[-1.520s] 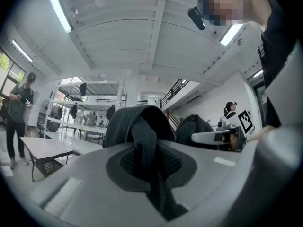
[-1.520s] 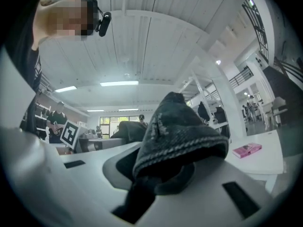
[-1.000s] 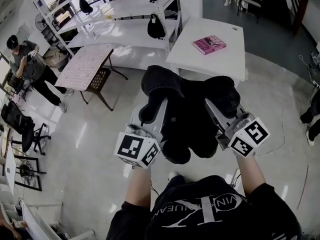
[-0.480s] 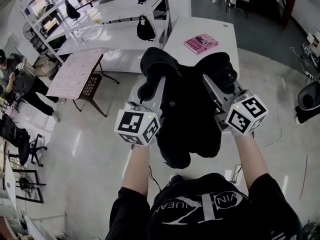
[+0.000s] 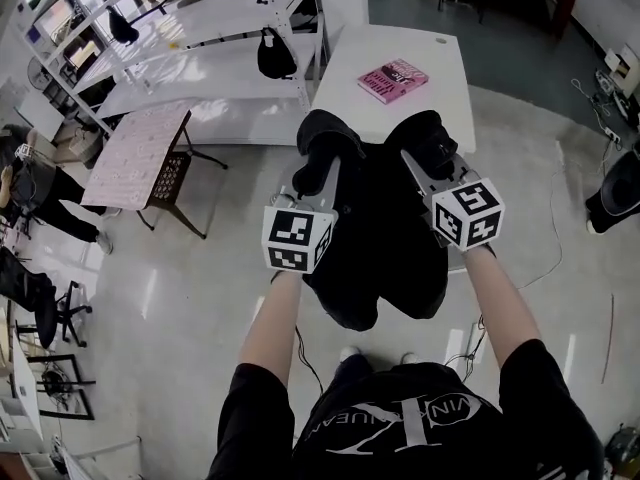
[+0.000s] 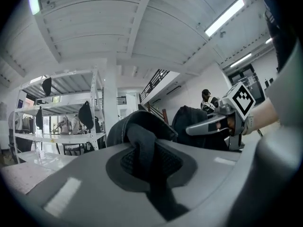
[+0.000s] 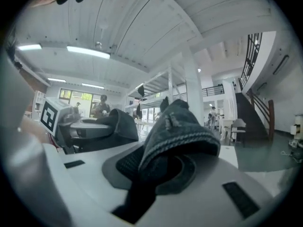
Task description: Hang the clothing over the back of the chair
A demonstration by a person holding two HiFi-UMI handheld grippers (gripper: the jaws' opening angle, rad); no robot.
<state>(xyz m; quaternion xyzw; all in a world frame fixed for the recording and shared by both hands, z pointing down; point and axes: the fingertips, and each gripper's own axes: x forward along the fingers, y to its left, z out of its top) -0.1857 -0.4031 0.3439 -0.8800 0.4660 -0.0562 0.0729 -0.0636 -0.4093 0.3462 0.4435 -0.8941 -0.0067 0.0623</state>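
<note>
Black clothing [image 5: 375,253] tight in left hand-held gripper [image 5: 322,175] and right hand-held gripper [image 5: 421,164]

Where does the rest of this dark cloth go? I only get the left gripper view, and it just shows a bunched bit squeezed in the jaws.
Observer: The head view shows the black garment drooping in a loose bundle between the person's forearms.
Operator: What's in front of us?
Observer: A white table stands just ahead, with a pink book lying on it.
Operator: Is the other gripper really pinching the cloth too?
Observer: Yes. The right gripper view shows the right gripper shut on a fold that has a lighter ribbed edge.
</note>
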